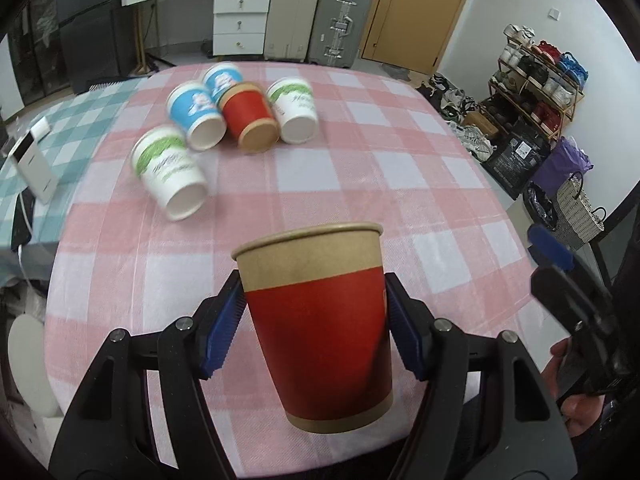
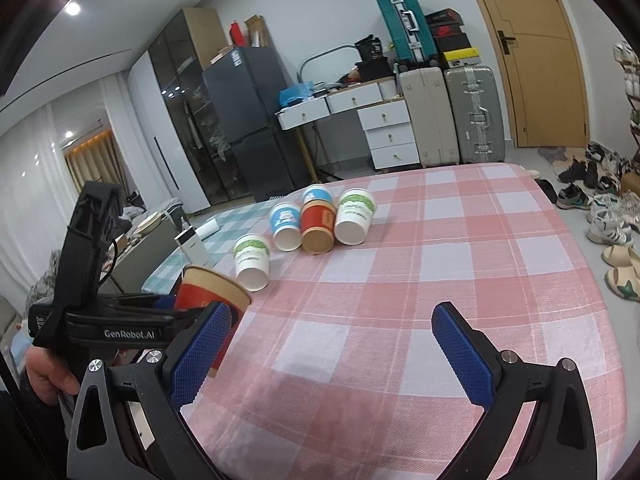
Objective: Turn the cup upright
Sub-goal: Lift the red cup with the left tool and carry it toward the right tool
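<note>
**Red cup held upright in left gripper, right gripper open**

Left wrist view:
- Left gripper [image 1: 314, 320] clamped on a red cup [image 1: 320, 320], blue pads [image 1: 224, 332] pressed against both sides of the red band.
- Cup held mouth up, tilted slightly, brown rim at the top and brown base at the bottom, above the near edge of the table.
- Pink-and-white checked tablecloth [image 1: 360, 168] spread over the table.
- Five more cups lying on their sides farther back, mouths facing the camera: a green-and-white cup [image 1: 170, 172] nearest and to the left, then a row of a blue cup [image 1: 196, 114], a second red cup [image 1: 250, 116] and another green-and-white cup [image 1: 294, 108]. A second blue cup [image 1: 222, 76] behind the row.
- Row cups touching or just beside one another.
- Right gripper's blue pad and black frame visible at the right edge [image 1: 550, 248], with part of a hand [image 1: 576, 412] below it.

Right wrist view:
- Right gripper [image 2: 332, 344] with fingers wide apart, nothing between them, above the tablecloth [image 2: 440, 260].
- Left gripper [image 2: 120, 320] seen from the side at the left, gripping the red cup [image 2: 210, 290], mouth angled up and to the right.
- Cup near the table's left edge, partly hidden behind the right gripper's left pad [image 2: 200, 352].
- Hand [image 2: 44, 376] on the left gripper's handle.
- Five lying cups [image 2: 316, 220] grouped at the far left part of the table, well apart from both grippers.
</note>
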The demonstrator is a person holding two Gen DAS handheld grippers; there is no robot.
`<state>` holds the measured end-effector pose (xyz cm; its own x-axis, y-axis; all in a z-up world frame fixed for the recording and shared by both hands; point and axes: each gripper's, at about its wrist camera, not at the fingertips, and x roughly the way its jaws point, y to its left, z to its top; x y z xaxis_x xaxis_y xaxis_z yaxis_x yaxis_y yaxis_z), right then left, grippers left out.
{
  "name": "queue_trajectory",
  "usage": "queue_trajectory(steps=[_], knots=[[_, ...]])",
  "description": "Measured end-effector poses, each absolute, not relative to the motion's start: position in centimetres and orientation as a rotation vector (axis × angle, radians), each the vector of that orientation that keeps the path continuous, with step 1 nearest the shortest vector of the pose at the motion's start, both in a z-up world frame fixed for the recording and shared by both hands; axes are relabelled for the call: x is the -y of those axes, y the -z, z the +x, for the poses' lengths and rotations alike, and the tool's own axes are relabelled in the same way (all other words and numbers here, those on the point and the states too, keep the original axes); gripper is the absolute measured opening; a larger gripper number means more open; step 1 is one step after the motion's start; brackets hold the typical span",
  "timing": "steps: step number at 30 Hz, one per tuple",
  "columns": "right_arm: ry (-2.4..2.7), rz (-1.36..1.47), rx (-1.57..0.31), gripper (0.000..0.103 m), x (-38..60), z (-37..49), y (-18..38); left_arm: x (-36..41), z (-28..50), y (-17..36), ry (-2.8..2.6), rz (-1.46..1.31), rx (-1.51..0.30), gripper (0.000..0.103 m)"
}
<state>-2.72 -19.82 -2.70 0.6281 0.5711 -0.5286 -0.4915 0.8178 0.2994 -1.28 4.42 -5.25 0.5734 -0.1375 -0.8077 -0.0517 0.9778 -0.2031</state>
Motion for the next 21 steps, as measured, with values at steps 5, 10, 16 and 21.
queue_trajectory(steps=[5, 10, 16, 21], knots=[[-0.626, 0.114, -0.675, 0.102, 18.3, -4.2, 2.7, -5.8, -4.3, 7.4, 0.015, -0.237, -0.996, 0.065], [-0.639, 0.081, -0.682, 0.102, 17.2, -5.6, 2.7, -6.2, -5.8, 9.0, -0.001, -0.234, -1.010, 0.065], [-0.636, 0.061, -0.696, 0.102, 16.5, -5.9, 3.0, -6.4, -5.7, 11.0, 0.012, -0.253, -1.046, 0.065], [-0.633, 0.051, -0.700, 0.102, 16.3, -6.1, 3.1, -6.3, -5.2, 11.9, 0.028, -0.254, -1.053, 0.066]])
